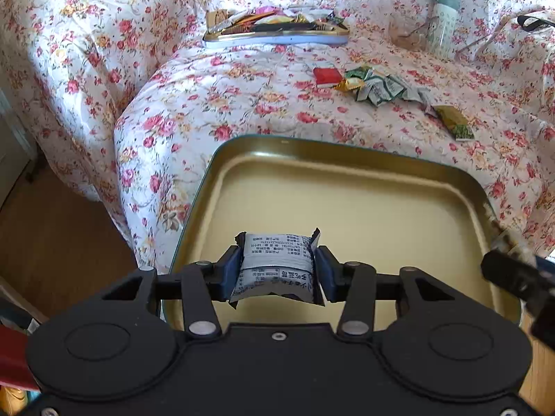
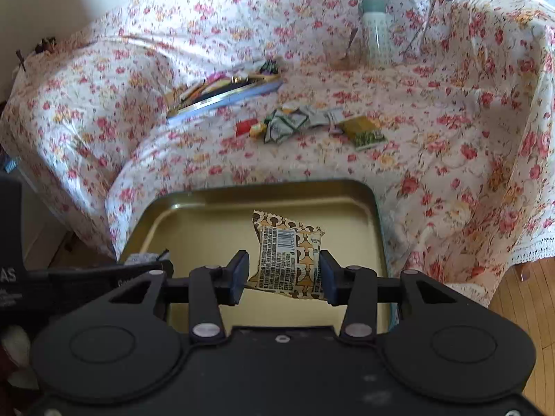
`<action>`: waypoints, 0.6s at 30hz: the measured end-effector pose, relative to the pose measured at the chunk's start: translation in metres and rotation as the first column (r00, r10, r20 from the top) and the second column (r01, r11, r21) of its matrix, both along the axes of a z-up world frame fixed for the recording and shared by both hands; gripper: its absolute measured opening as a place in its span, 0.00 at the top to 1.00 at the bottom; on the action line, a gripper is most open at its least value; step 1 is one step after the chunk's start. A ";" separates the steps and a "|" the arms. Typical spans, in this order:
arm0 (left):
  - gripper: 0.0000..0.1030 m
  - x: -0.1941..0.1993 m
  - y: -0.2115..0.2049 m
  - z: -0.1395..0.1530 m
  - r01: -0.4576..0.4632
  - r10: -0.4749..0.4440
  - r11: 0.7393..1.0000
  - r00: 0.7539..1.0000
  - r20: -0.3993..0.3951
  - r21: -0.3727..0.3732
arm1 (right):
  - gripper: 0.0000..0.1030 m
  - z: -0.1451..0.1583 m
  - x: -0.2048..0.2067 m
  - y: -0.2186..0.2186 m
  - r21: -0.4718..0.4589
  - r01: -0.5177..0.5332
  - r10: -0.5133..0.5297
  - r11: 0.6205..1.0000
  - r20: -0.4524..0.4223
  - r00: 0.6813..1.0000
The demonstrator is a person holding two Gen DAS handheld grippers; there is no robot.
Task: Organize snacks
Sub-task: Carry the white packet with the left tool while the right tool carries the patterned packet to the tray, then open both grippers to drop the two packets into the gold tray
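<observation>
A gold tin tray (image 1: 347,190) lies on the flowered cloth just below both grippers. My left gripper (image 1: 277,260) is shut on a grey printed snack packet (image 1: 277,253), which hangs over the tray's near part. In the right wrist view, my right gripper (image 2: 284,270) is shut on a brown-and-white patterned snack packet (image 2: 288,246), barcode side up, over the same tray (image 2: 208,215). The two grippers are side by side: the black body of the left one (image 2: 104,277) shows at the left edge of that view.
A second flat tin (image 1: 277,34) full of wrappers sits farther back. Loose snacks (image 1: 374,86), a red packet (image 1: 326,76) and a gold-green packet (image 1: 454,121) lie mid-cloth. A teal-lidded bottle (image 1: 444,24) and a glass (image 1: 409,34) stand behind. Wood floor (image 1: 52,225) lies left.
</observation>
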State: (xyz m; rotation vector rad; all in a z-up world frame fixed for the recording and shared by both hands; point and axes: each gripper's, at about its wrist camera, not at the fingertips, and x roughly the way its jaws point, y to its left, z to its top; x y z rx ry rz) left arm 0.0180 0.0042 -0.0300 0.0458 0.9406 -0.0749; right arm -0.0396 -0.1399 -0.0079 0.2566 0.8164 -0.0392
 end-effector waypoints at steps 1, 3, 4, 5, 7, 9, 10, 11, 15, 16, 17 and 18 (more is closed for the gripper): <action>0.46 0.000 0.000 -0.001 -0.001 0.001 1.000 1.000 -0.005 0.001 | 0.55 -0.002 0.000 0.001 -0.006 -0.003 0.003 1.000 -0.013 1.000; 0.46 -0.002 0.001 -0.003 0.003 -0.003 1.000 1.000 -0.011 -0.002 | 0.55 -0.005 0.001 0.002 -0.001 -0.007 0.007 1.000 -0.030 1.000; 0.46 -0.003 0.000 -0.003 0.008 -0.008 1.000 1.000 -0.012 -0.005 | 0.55 -0.005 0.001 0.002 0.003 -0.005 0.005 1.000 -0.035 0.999; 0.46 -0.004 -0.001 -0.003 0.011 -0.011 1.000 1.000 -0.013 -0.001 | 0.55 -0.005 0.001 0.001 0.000 -0.001 0.001 1.000 -0.038 0.999; 0.46 -0.003 -0.001 -0.002 0.014 -0.014 1.000 1.000 -0.012 0.003 | 0.55 -0.004 0.001 0.001 -0.011 -0.001 0.000 1.000 -0.044 0.999; 0.46 -0.003 -0.001 -0.002 0.014 -0.014 1.000 1.000 -0.011 -0.001 | 0.55 -0.003 0.001 0.002 -0.017 -0.006 0.005 1.000 -0.048 0.999; 0.46 -0.003 -0.001 -0.002 0.015 -0.015 1.000 1.000 -0.012 0.002 | 0.55 -0.003 0.001 0.002 -0.019 -0.011 0.010 1.000 -0.050 0.999; 0.46 -0.003 -0.001 -0.002 0.015 -0.015 1.000 1.000 -0.014 0.005 | 0.55 -0.003 0.001 0.002 -0.021 -0.013 0.012 1.000 -0.052 0.999; 0.46 -0.002 -0.002 -0.004 0.015 -0.014 1.000 1.000 -0.025 0.011 | 0.55 -0.003 0.001 0.003 -0.028 -0.020 0.018 0.999 -0.055 0.998; 0.46 -0.001 -0.002 -0.004 0.013 -0.013 1.000 1.000 -0.027 0.013 | 0.55 -0.003 0.002 0.003 -0.029 -0.020 0.018 0.999 -0.055 0.998; 0.46 -0.001 -0.002 -0.005 0.012 -0.012 1.000 1.000 -0.029 0.015 | 0.55 -0.003 0.002 0.003 -0.029 -0.020 0.018 0.999 -0.057 0.998; 0.46 -0.001 -0.002 -0.005 0.011 -0.011 1.000 0.999 -0.031 0.017 | 0.55 -0.003 0.002 0.003 -0.030 -0.020 0.018 0.999 -0.058 0.998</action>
